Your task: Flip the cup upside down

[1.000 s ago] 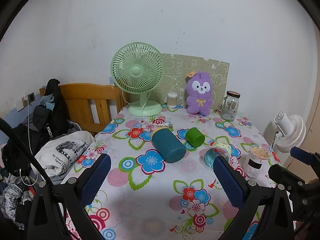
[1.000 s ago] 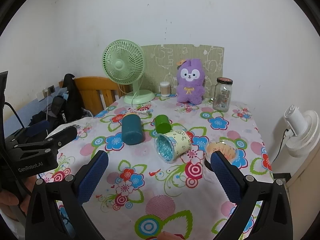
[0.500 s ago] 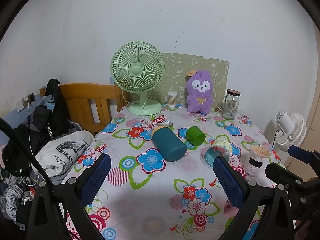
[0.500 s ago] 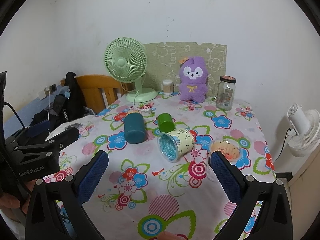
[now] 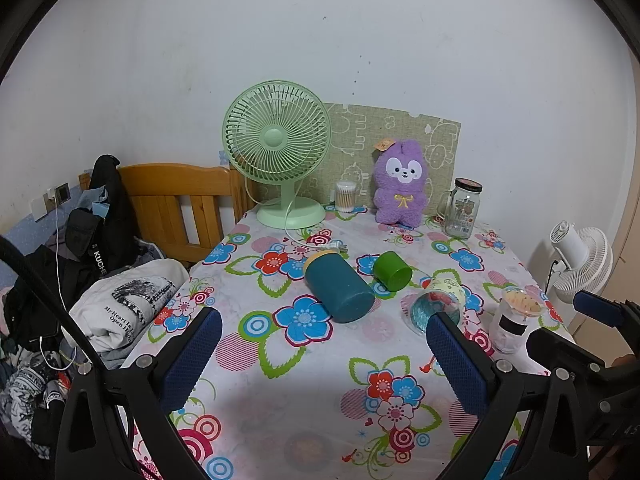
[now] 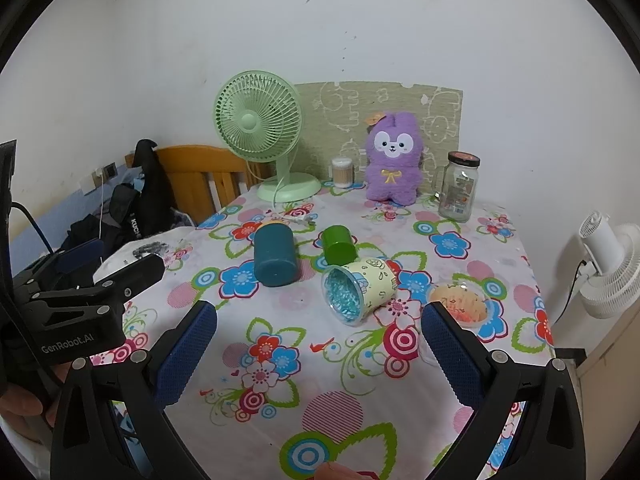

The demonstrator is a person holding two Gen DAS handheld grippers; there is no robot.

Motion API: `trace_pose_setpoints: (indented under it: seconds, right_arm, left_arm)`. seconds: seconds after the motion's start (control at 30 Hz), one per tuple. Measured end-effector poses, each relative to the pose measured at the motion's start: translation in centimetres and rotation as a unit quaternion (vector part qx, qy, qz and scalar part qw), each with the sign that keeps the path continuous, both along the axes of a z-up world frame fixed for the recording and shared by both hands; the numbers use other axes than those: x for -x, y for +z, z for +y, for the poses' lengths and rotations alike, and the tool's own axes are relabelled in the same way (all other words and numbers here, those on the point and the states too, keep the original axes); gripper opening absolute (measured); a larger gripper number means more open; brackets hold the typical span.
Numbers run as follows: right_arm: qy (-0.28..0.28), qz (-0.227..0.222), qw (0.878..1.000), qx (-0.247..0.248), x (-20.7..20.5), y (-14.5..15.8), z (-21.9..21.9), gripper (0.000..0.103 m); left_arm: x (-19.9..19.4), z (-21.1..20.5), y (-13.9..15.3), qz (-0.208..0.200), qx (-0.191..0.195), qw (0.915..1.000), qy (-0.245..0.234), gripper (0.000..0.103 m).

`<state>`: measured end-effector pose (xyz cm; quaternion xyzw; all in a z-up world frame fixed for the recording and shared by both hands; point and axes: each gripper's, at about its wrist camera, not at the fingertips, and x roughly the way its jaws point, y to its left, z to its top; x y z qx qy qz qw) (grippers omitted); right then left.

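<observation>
Three cups lie on their sides on the flowered tablecloth (image 5: pixel 304 364): a dark teal cup (image 5: pixel 338 287) (image 6: pixel 276 255), a small green cup (image 5: pixel 392 271) (image 6: pixel 339 245), and a pale yellow paper cup (image 6: pixel 359 291) (image 5: pixel 436 304) with blue shreds inside, its mouth facing me. My left gripper (image 5: pixel 320 360) is open and empty, above the near part of the table. My right gripper (image 6: pixel 318 354) is open and empty, in front of the yellow cup.
A green desk fan (image 5: pixel 280 152), a cotton-swab jar (image 5: pixel 346 196), a purple plush (image 5: pixel 402 184) and a glass jar (image 5: pixel 462 208) stand at the back. A small covered cup (image 5: pixel 514 322) stands at the right edge. A chair with clothes (image 5: pixel 120 240) stands left, a white fan (image 5: pixel 580 264) right.
Both grippers have drawn back and risen slightly, so the table appears a little farther away. The cups have not moved.
</observation>
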<state>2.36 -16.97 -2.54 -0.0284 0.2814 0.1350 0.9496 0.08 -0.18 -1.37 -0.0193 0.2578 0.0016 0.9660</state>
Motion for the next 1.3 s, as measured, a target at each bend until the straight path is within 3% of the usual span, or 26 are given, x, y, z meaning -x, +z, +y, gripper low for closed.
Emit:
trace_pose_setpoints:
  seconds: [0.47, 0.87, 1.03, 1.3]
  right_arm:
    - [0.030, 0.045, 0.999, -0.003, -3.8, -1.1, 2.1, 0.103]
    - [0.055, 0.096, 0.994, 0.017, -11.1, -2.9, 5.5, 0.103]
    - [0.075, 0.115, 0.990, 0.036, -13.8, -4.0, 7.4, 0.103]
    - [0.097, 0.148, 0.983, 0.051, -18.3, -5.9, 10.0, 0.103]
  left_arm:
    - [-1.5, 1.8, -1.3, 0.014, -0.002, 0.9999, -0.008, 0.103]
    - [-7.1, 4.2, -4.4, 0.075, -0.025, 0.9961, -0.038, 0.103]
    - [-10.2, 4.8, -5.9, 0.104, -0.051, 0.9921, -0.048, 0.103]
    - [-14.4, 4.9, -8.5, 0.130, -0.122, 0.9824, -0.056, 0.103]
